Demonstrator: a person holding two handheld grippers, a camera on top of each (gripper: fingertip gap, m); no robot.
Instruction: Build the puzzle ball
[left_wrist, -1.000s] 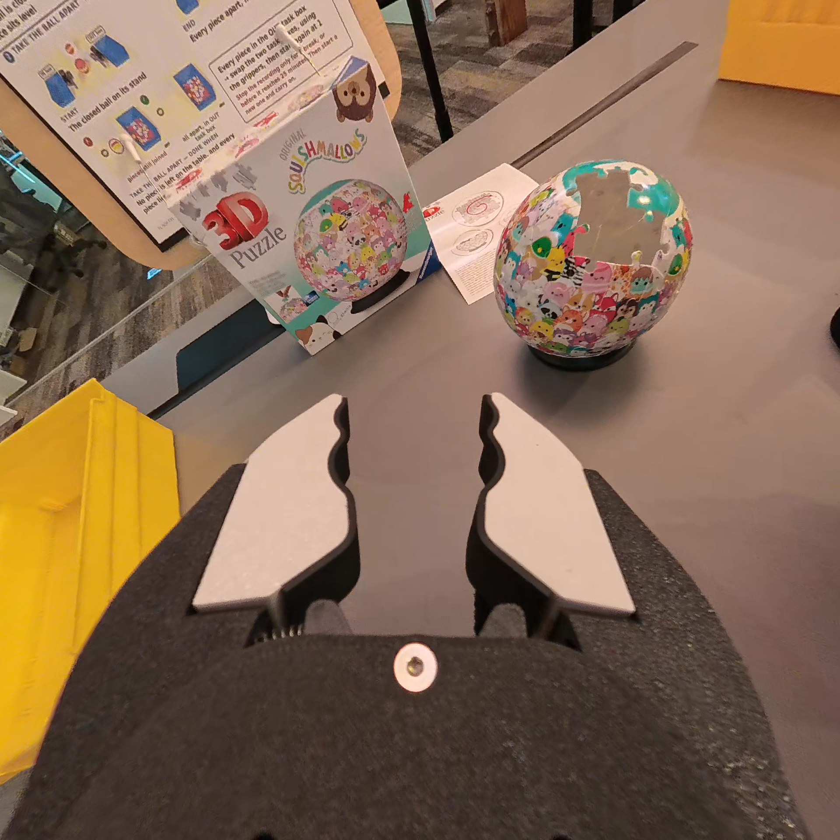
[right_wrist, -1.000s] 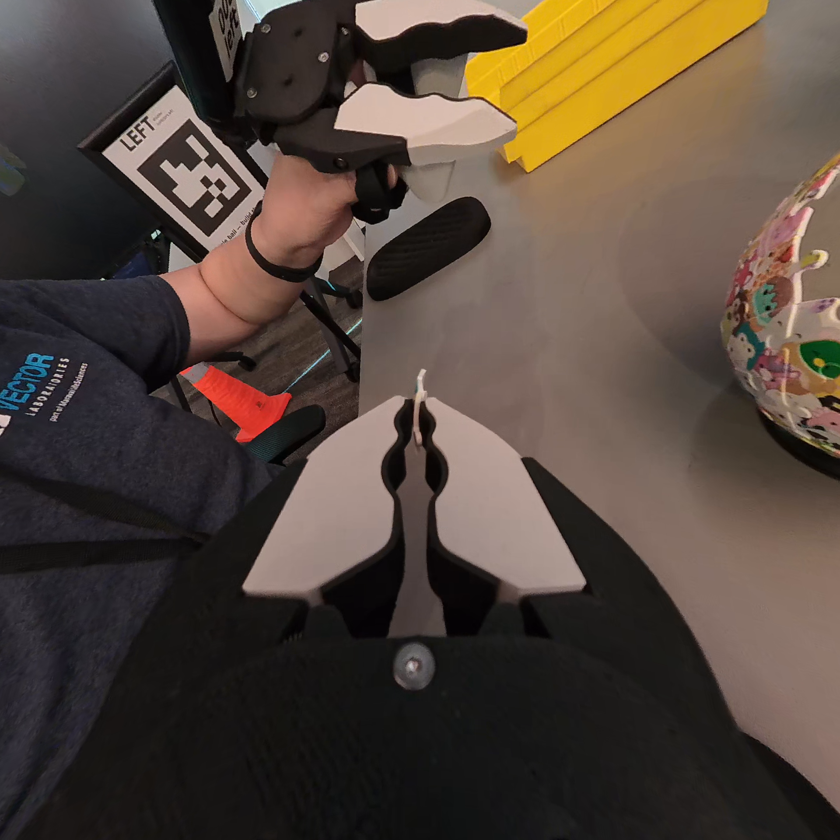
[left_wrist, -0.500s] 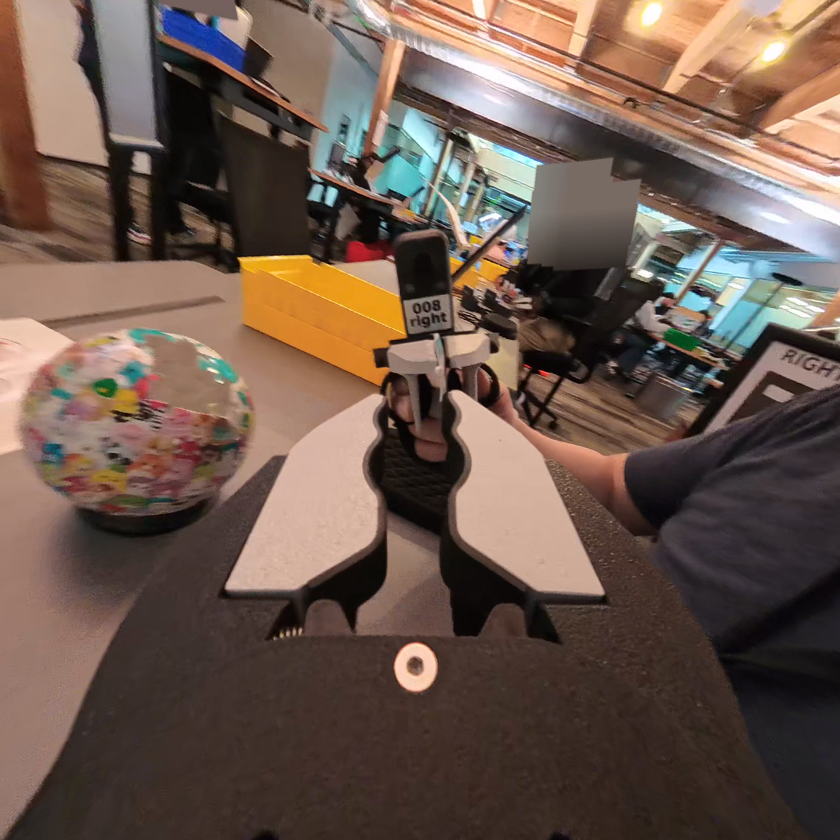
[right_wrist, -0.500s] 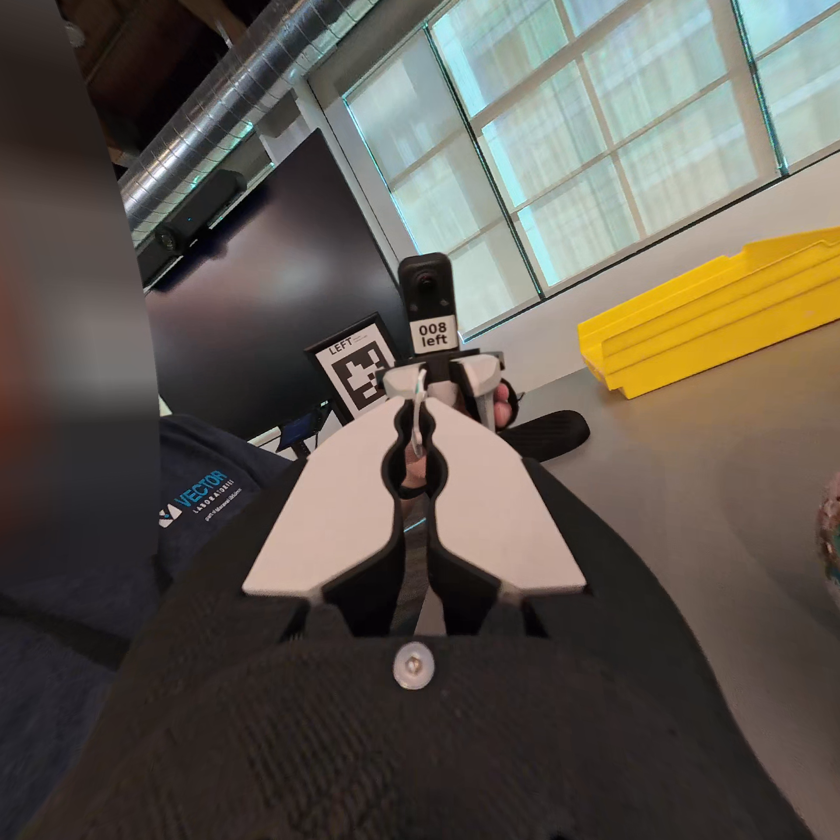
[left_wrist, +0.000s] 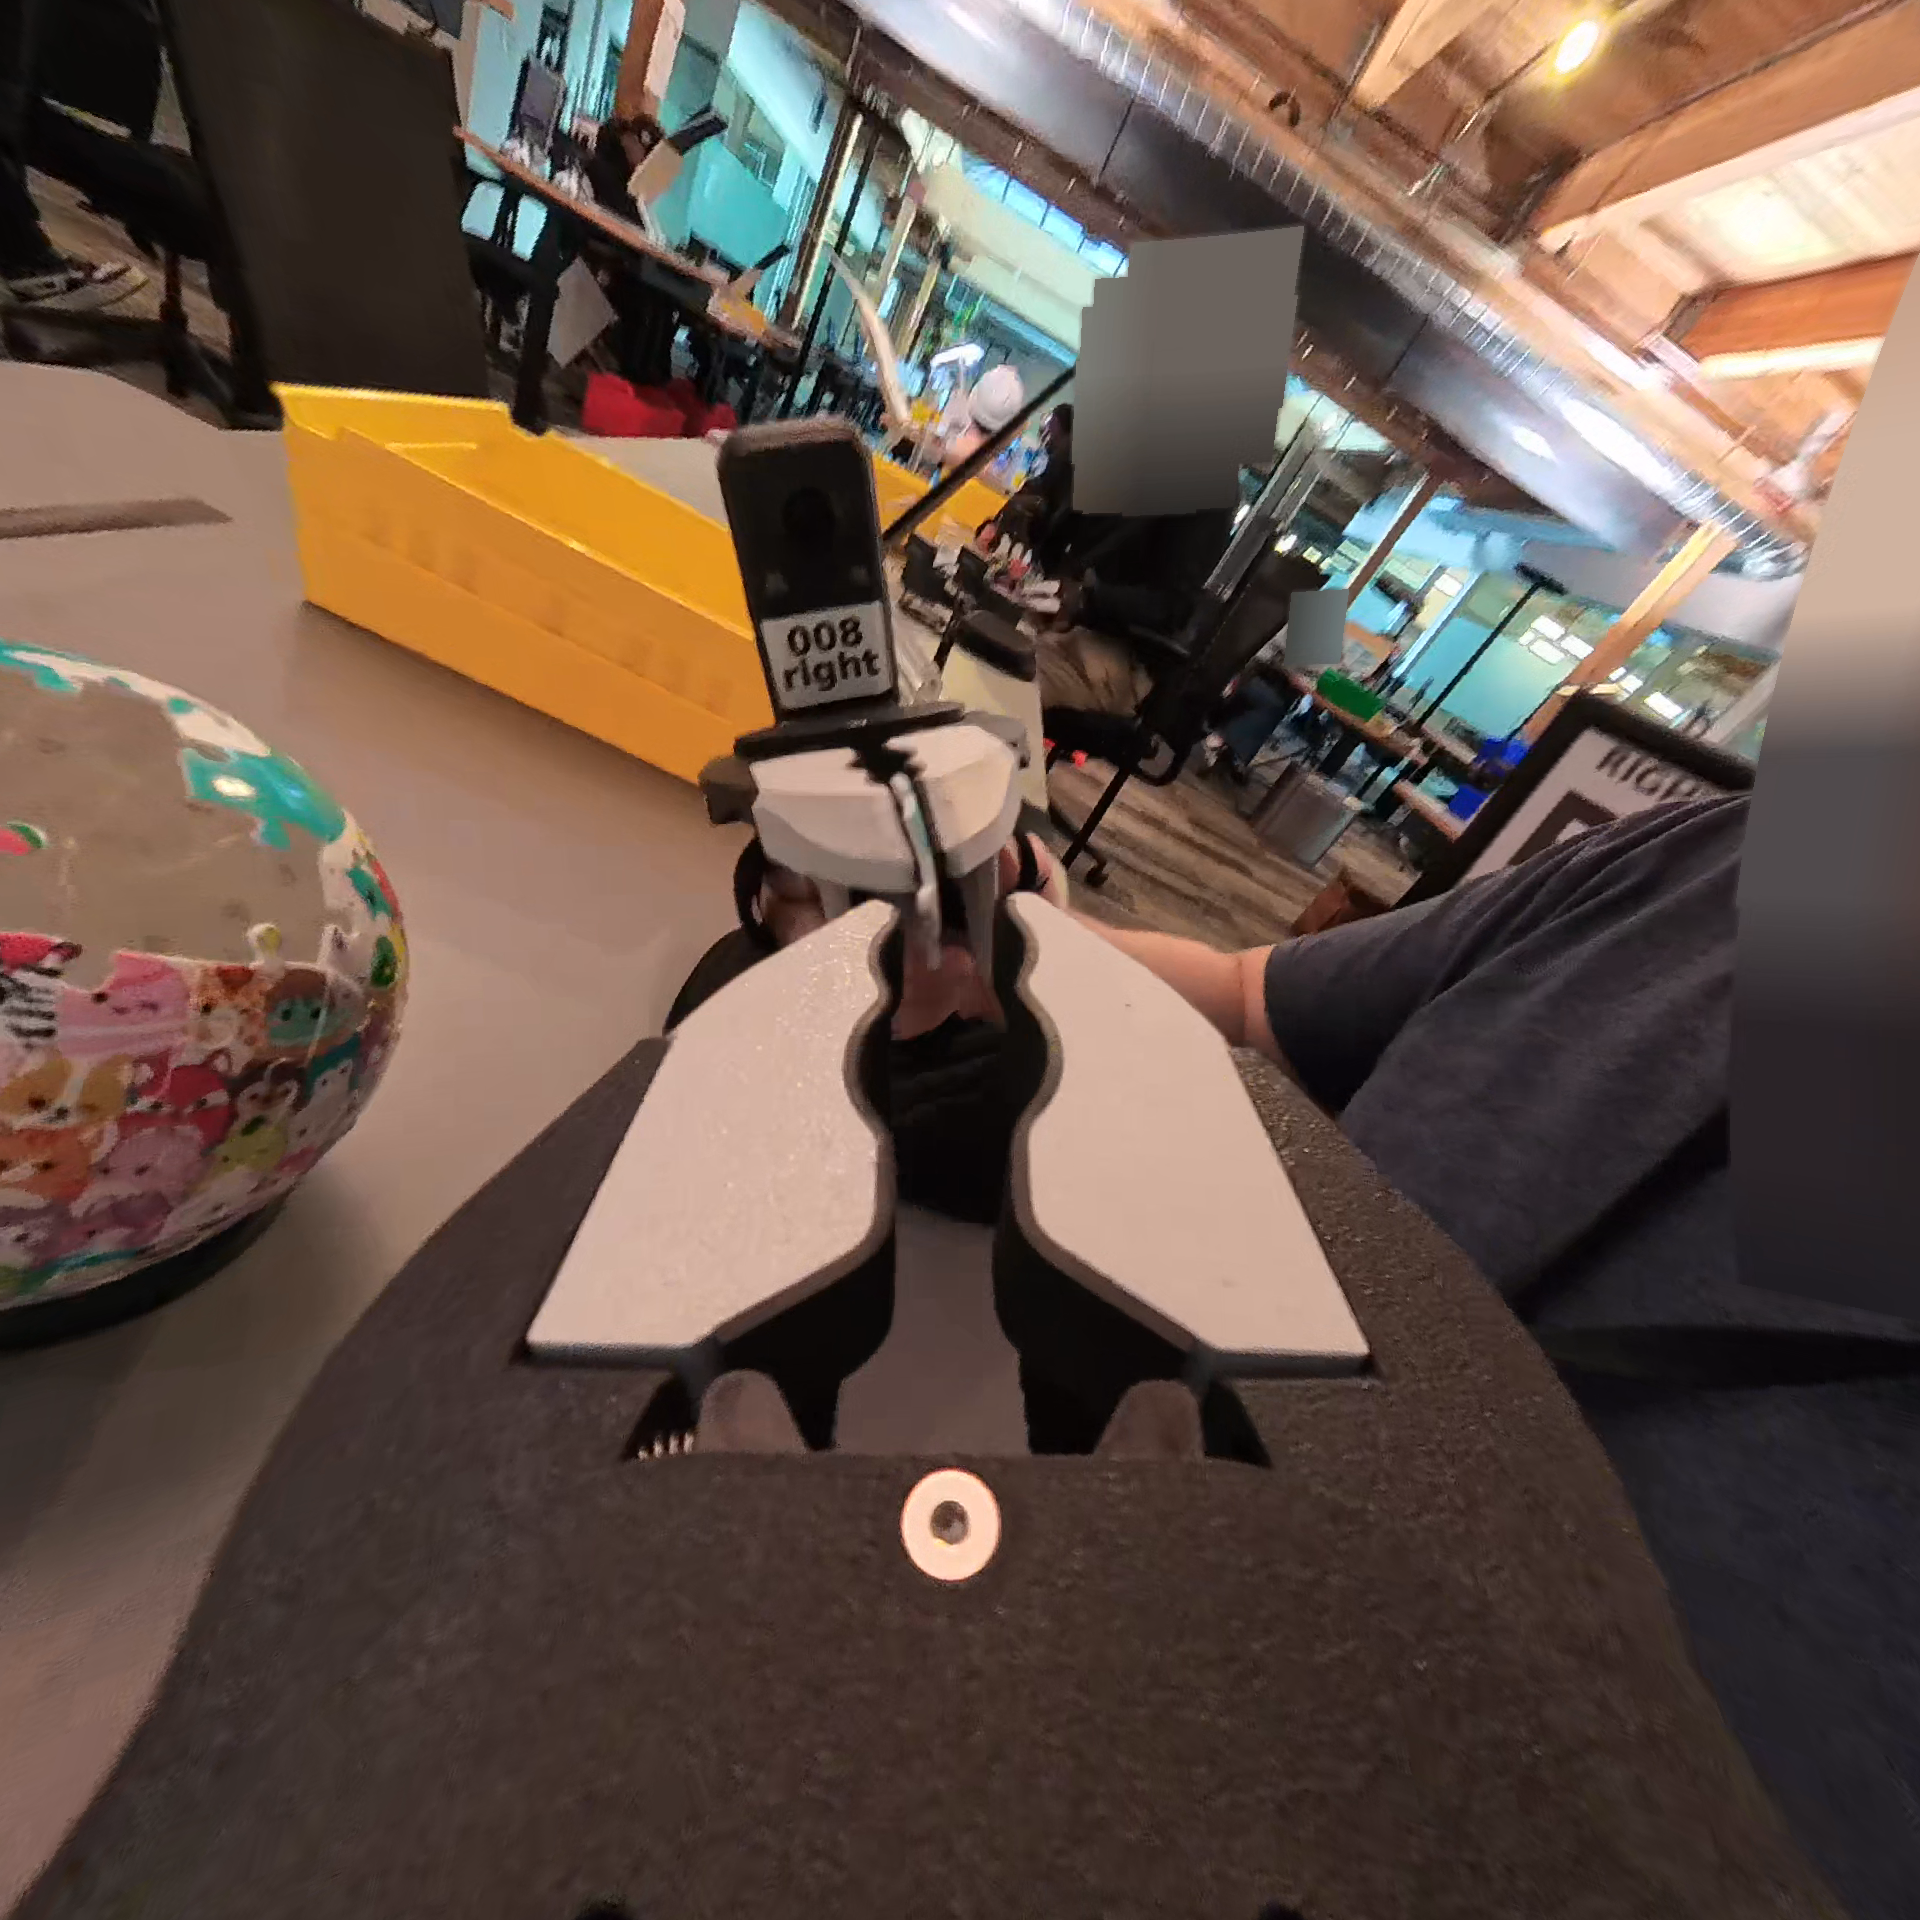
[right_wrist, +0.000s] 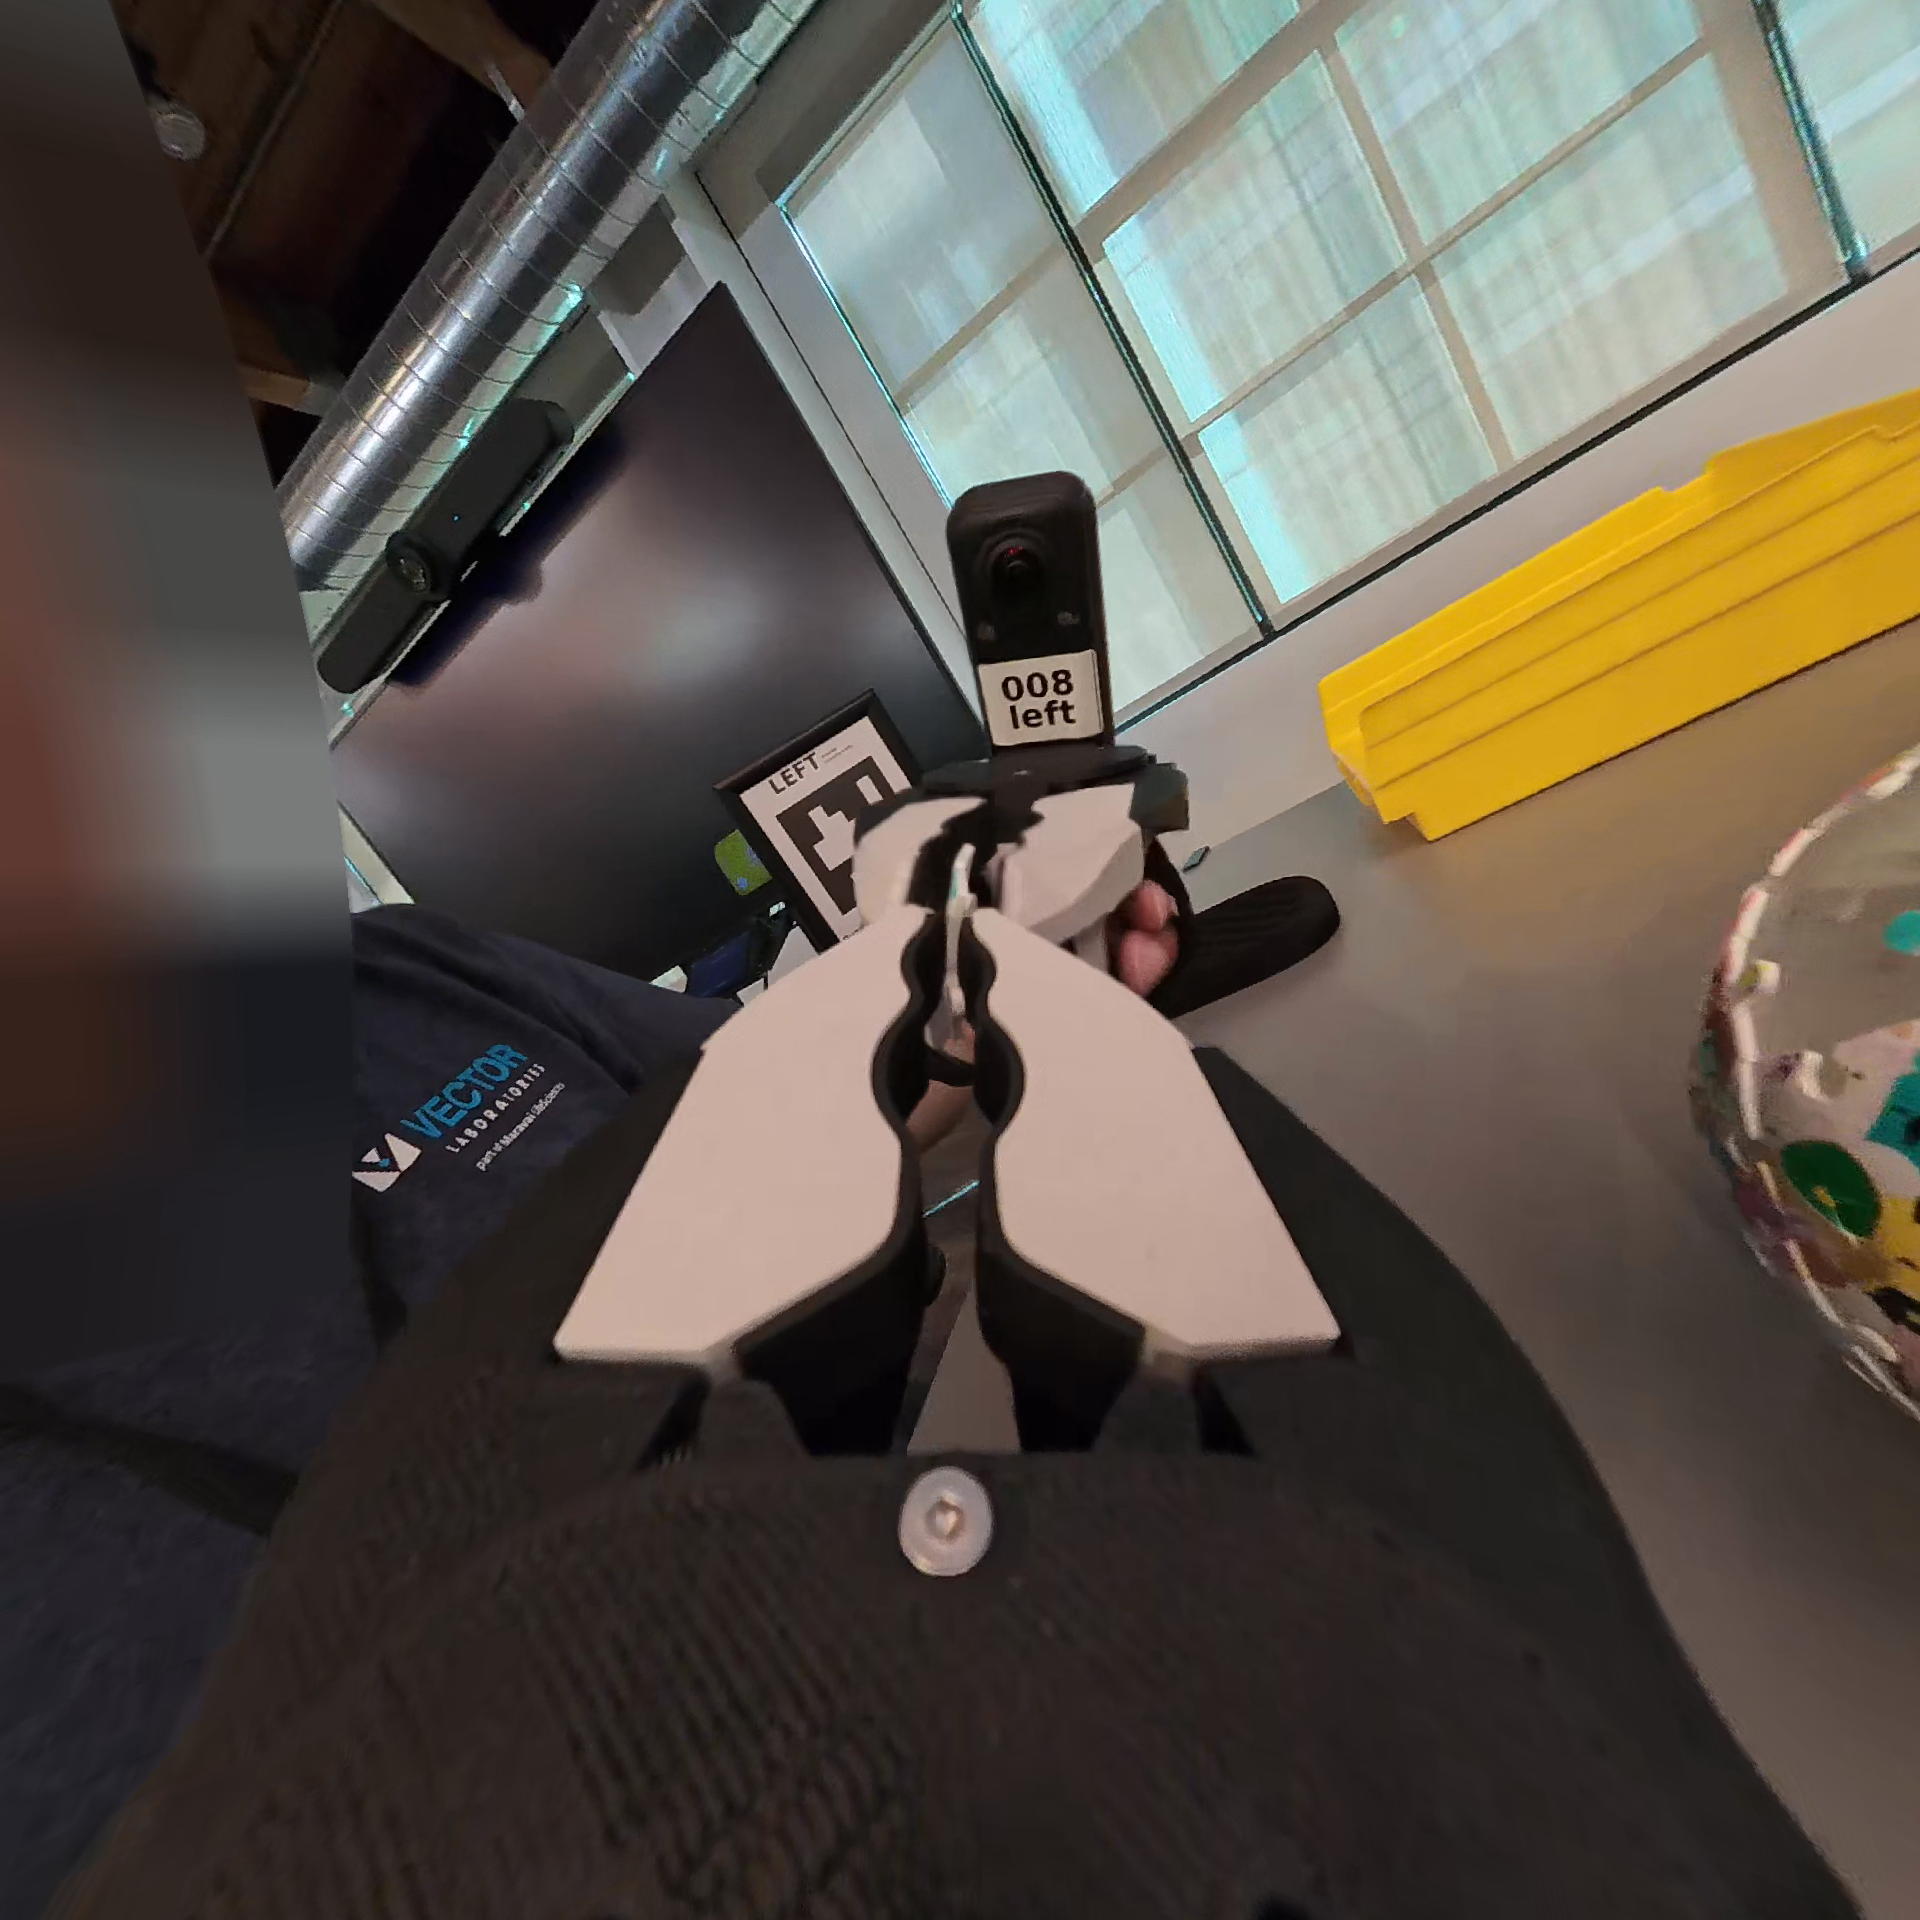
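The colourful puzzle ball (left_wrist: 156, 1029) sits on a black base at the left of the grey table (left_wrist: 540, 831), with a grey gap in its top; its edge shows in the right wrist view (right_wrist: 1829, 1101). My right gripper (right_wrist: 951, 930) is shut on a thin white puzzle piece (right_wrist: 954, 914), held edge-on. My left gripper (left_wrist: 954, 920) is open, fingers narrowly apart, facing the right gripper (left_wrist: 896, 790) tip to tip. The piece (left_wrist: 920, 873) reaches down between my left fingertips. The left gripper (right_wrist: 971, 842) also shows straight ahead in the right wrist view.
One yellow bin (left_wrist: 499, 582) lies on the table behind the right gripper, another (right_wrist: 1621, 675) behind the left. A black pad (right_wrist: 1247, 935) lies near the table edge. A person's dark sleeve (left_wrist: 1507, 987) is close by. A framed marker sign (right_wrist: 821, 821) stands behind. My left and right fingertips are right by each other.
Both grippers swung from the table to face each other and closed in. My left fingers narrowed from wide open. The piece now sits between the left fingertips.
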